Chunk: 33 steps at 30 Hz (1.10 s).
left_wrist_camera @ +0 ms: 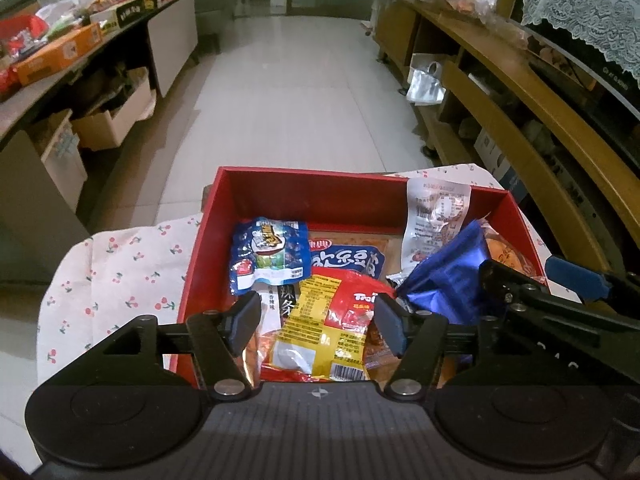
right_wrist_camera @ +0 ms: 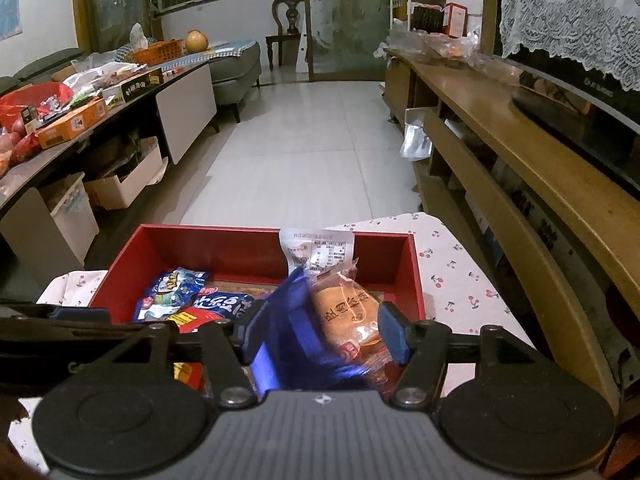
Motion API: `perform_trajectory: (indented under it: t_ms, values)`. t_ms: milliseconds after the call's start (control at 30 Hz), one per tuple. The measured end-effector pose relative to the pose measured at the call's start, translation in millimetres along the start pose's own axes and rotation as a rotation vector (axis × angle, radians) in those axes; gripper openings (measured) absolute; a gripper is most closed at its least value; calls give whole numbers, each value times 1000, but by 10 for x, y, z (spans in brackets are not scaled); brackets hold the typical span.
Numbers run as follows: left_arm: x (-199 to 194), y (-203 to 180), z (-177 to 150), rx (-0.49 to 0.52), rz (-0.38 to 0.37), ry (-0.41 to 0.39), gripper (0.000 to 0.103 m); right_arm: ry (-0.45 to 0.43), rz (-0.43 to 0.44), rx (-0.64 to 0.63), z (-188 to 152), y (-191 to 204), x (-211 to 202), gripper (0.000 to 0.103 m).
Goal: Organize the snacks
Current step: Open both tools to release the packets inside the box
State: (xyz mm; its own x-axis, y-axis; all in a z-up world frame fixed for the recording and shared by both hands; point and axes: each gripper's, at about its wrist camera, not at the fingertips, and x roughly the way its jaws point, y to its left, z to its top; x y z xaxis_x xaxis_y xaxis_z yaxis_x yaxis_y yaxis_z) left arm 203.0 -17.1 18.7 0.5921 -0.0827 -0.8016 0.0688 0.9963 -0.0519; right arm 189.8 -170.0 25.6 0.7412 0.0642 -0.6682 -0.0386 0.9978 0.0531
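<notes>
- We're over the red box, which sits on a cherry-print cloth — both tools are angled down into it.
- Left gripper: jaws apart, and the yellow-and-red packet lies flat in the box below the gap. Its pads stand clear of the wrapper on both sides, so nothing is clamped.
- Right gripper: jaws part-way apart, with two things filling the gap. A shiny blue packet lies against the left pad and an orange-brown pastry packet runs towards the right pad.
- The blue packet is blurred, and the pads look close to both wrappers. Whether they actually press on them, I cannot tell.
- From the left wrist view, that same blue packet is at the right side of the box, the right tool's black linkage just beside it.
- Further back in the box: a blue seaweed-style packet leans towards the left wall, and beside it lies a flat blue-and-white packet.
- A white-backed clear wrapper stands up against the far right corner — label side facing us.
- Around the scene: a pale tiled floor stretches ahead. A long counter heaped with boxes and bags runs along the left, and wooden shelving lines the right.
</notes>
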Motion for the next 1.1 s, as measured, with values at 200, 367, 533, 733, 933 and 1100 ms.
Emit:
perform_trajectory:
  t_ms: [200, 367, 533, 733, 933, 1100]
  values:
    - [-35, -5, -7, 8, 6, -6, 72, 0, -2, 4, -11, -12, -22, 69]
    - [-86, -12, -20, 18, 9, -19, 73, -7, -7, 8, -14, -21, -59, 69]
    - [-162, -31, -45, 28, 21, -43, 78, -14, -15, 16, -19, -39, -110, 69]
    - [-253, -56, -83, 34, 36, -66, 82, -24, -21, 23, -35, -61, -215, 69]
    - [-326, -27, -132, 10, 22, -76, 85, -32, -22, 34, -53, -66, -317, 69]
    - [-397, -41, -185, 12, 40, -99, 89, -36, -20, 35, -118, -67, -429, 72]
